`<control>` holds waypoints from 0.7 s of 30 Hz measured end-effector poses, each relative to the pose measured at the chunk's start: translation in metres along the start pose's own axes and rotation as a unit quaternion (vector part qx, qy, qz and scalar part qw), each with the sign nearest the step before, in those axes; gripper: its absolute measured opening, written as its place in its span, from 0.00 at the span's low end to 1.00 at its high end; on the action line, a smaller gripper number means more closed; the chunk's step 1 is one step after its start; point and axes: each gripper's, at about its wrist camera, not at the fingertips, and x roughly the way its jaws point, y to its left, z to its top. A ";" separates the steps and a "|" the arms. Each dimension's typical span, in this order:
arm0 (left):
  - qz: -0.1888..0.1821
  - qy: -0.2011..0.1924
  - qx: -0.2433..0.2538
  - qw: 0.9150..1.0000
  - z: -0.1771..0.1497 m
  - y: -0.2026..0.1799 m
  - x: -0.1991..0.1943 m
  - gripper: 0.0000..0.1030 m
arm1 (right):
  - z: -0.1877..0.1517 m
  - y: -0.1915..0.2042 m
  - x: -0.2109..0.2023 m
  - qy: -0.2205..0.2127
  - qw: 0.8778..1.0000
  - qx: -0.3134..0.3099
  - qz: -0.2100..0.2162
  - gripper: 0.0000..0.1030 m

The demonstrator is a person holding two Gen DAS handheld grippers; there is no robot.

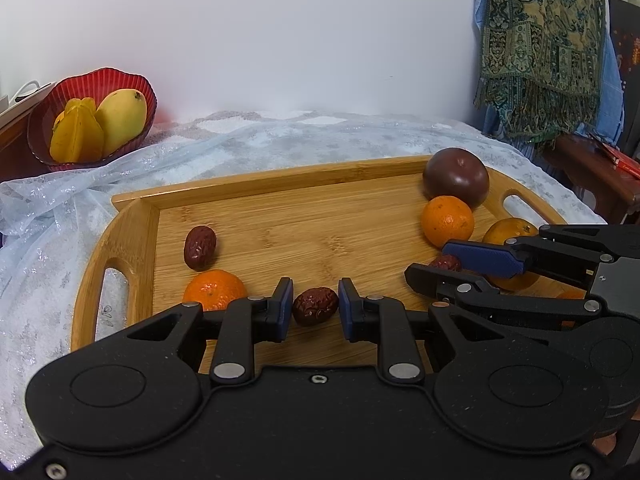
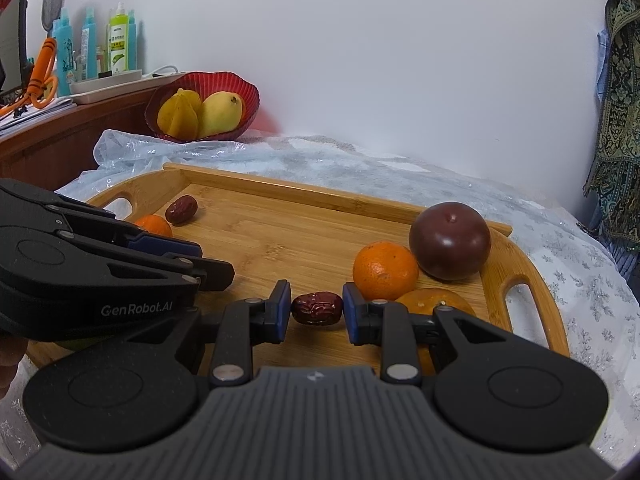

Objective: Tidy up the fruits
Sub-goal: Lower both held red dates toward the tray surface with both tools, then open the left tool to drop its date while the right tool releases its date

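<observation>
Left wrist view shows the left gripper [image 1: 315,309] with its jaws clamped on a wrinkled red date [image 1: 315,306], low over the wooden tray [image 1: 132,248]. Right wrist view shows the same for the right gripper [image 2: 316,309]: its jaws are closed on a second date [image 2: 317,308], near the front part of the tray. So each hand has one date taken, but neither date is carried away from the tray yet. Much is left on the tray: a third date [image 1: 199,247] near the left handle, a small orange [image 1: 215,289] beside it, two more oranges [image 2: 385,270] at the right side, and a dark purple round fruit [image 2: 449,241] touching one of them. The red bowl [image 1: 40,128] stands behind the tray on the covered table and holds a mango [image 1: 121,115] and a starfruit [image 1: 77,133]. I judge the sorting is in an early stage; where the dates should go, the pictures do not tell.
</observation>
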 end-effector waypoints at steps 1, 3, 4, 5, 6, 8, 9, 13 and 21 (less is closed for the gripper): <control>0.000 0.000 0.000 1.000 0.000 0.000 0.000 0.22 | 0.000 0.000 0.000 0.000 1.000 0.000 0.000 0.34; 0.000 0.000 0.000 1.000 0.000 0.000 0.000 0.22 | 0.000 0.000 0.000 0.000 1.000 0.000 0.000 0.34; 0.000 0.000 0.000 1.000 0.000 0.000 0.000 0.22 | 0.000 0.000 0.000 0.000 1.000 0.000 0.000 0.34; 0.001 0.000 0.000 1.000 0.000 0.000 0.000 0.23 | 0.000 0.000 0.000 0.000 1.000 0.000 0.000 0.34; 0.001 0.000 0.000 1.000 0.000 0.000 0.000 0.23 | 0.000 0.000 0.000 0.000 1.000 0.000 0.000 0.34; 0.002 0.000 -0.001 1.000 0.001 0.001 0.000 0.23 | 0.000 0.000 0.000 0.000 1.000 0.000 0.000 0.34; 0.002 0.000 0.000 1.000 0.001 0.001 0.000 0.24 | 0.000 0.000 0.000 0.000 1.000 0.000 0.000 0.34; 0.005 -0.001 -0.001 1.000 0.001 0.001 0.000 0.25 | 0.000 0.000 0.000 -0.001 1.000 0.001 0.000 0.35; 0.007 -0.002 -0.003 1.000 0.001 0.002 0.000 0.27 | 0.000 0.000 -0.001 -0.002 1.000 0.000 0.000 0.40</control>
